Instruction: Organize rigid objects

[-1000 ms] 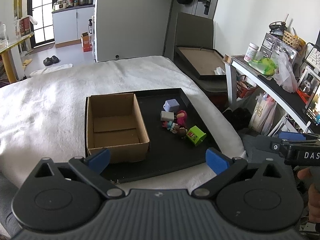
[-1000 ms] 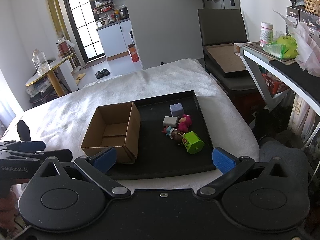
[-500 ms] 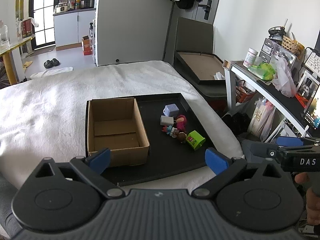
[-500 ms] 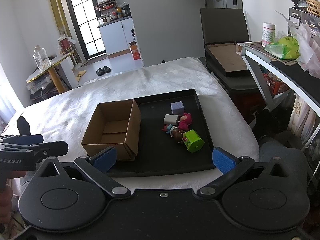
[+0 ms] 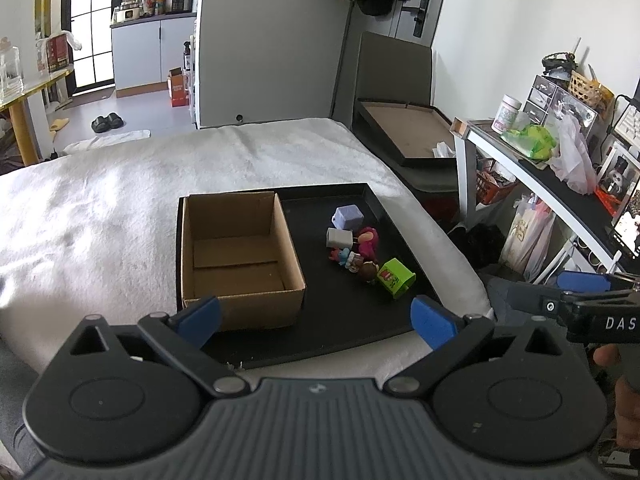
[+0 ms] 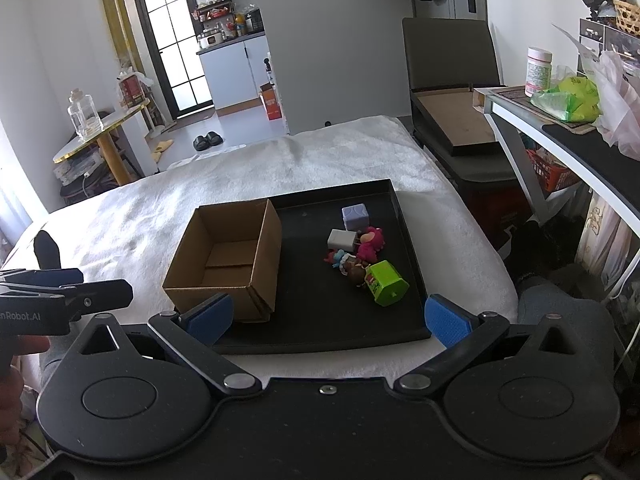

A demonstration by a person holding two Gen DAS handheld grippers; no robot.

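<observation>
White fleecy bed cover (image 5: 120, 208) fills the room's middle, w/ a black tray (image 5: 348, 332) on it as the landmark. On the tray's left half sits an open cardboard box (image 5: 240, 256), nothing visible inside. On the right half, a tight cluster: lavender cube (image 5: 348, 217) farthest back, white charger plug (image 5: 339, 237) just in front of it, pink plush figure (image 5: 368, 240) beside the plug, small dolls (image 5: 354, 262) touching each other, green toy cup (image 5: 396, 278) lying on its side nearest the front edge.

Left gripper (image 5: 316, 316) hangs short of the tray's near edge, jaws spread wide, nothing in them. Right gripper (image 6: 326, 314) likewise: wide, empty, over the near edge.

Step, as I judge it: the start, pre-approach; no item in the box yet. Next move prob. calls for reaching to the green cup, the closest and most exposed piece, then closing on it and carrying it left into the box.

In the way: items touch, so a grab may nudge neighbours; box wall stands betw. cluster and drop spot. Desk (image 5: 540, 184) right of the tray is well apart.
</observation>
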